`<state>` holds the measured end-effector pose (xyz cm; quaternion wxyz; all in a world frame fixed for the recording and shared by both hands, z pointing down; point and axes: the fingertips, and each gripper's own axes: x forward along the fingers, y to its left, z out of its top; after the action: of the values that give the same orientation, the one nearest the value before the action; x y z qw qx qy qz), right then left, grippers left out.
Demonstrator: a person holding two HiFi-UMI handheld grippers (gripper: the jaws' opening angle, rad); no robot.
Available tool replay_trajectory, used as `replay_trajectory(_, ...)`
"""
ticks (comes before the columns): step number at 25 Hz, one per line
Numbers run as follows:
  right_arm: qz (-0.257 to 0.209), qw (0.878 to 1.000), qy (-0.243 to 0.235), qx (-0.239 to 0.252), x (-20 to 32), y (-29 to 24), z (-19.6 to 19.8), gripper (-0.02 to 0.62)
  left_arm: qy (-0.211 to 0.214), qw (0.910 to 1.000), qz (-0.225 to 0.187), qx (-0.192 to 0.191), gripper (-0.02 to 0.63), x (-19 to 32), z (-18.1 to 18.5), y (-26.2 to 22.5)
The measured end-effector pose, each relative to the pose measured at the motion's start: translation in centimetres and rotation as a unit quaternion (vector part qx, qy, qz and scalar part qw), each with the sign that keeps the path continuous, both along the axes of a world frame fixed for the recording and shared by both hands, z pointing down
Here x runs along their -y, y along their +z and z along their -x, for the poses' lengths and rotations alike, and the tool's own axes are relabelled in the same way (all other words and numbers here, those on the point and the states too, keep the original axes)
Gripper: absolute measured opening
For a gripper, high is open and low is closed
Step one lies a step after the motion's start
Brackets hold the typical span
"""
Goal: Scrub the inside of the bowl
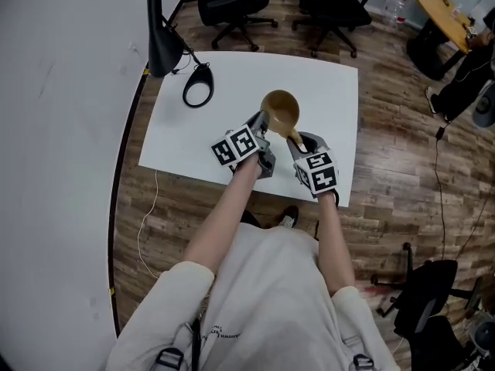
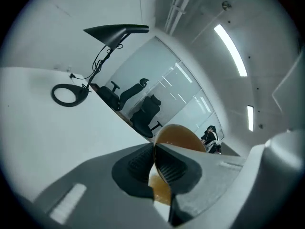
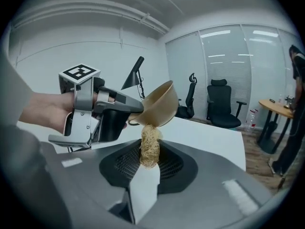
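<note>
A tan bowl (image 1: 281, 111) is held up over the white table (image 1: 332, 91), tilted on its side. My left gripper (image 1: 263, 127) is shut on the bowl's rim; in the left gripper view the bowl (image 2: 177, 136) edge runs between the ribbed pads. My right gripper (image 1: 300, 141) is shut on a straw-coloured scrubber (image 3: 149, 147). In the right gripper view the scrubber's top touches the lower outside of the bowl (image 3: 158, 106), next to the left gripper (image 3: 138, 108).
A black desk lamp (image 1: 159, 33) with a ring-shaped base (image 1: 198, 87) stands at the table's far left corner. Black office chairs (image 1: 232, 2) stand behind the table, and a round wooden table (image 1: 445, 10) is at the far right.
</note>
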<state>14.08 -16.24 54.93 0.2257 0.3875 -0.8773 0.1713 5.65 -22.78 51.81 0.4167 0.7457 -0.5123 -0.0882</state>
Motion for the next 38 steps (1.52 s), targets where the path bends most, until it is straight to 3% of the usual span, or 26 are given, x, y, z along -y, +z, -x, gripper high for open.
replay_trajectory(8,-0.005,1.000,0.018,0.023,0.1,-0.3,1.8,0.109,0.026,0.9956,0.009,-0.089,0.017,-1.3,-4.2,-0.6)
replay_trajectory(13,0.001,0.998,0.035,0.049,0.0,-0.4,1.3,0.109,0.037,0.9936,0.002,-0.107,0.017,-1.5,-4.7,-0.9)
replay_trajectory(24,-0.005,0.999,0.042,0.016,-1.3,-0.4,-1.2,0.110,-0.004,0.9975,0.007,-0.070,0.017,-1.6,-1.0,0.9)
replay_trajectory(33,0.003,0.999,0.049,-0.011,-1.6,0.5,-2.0,0.109,-0.011,0.9989,0.011,0.043,0.017,-1.9,1.0,2.8)
replay_trajectory(38,0.014,0.998,0.063,-0.020,-2.1,1.7,-3.0,0.110,0.000,0.9974,0.031,0.065,0.020,-2.7,0.9,4.6)
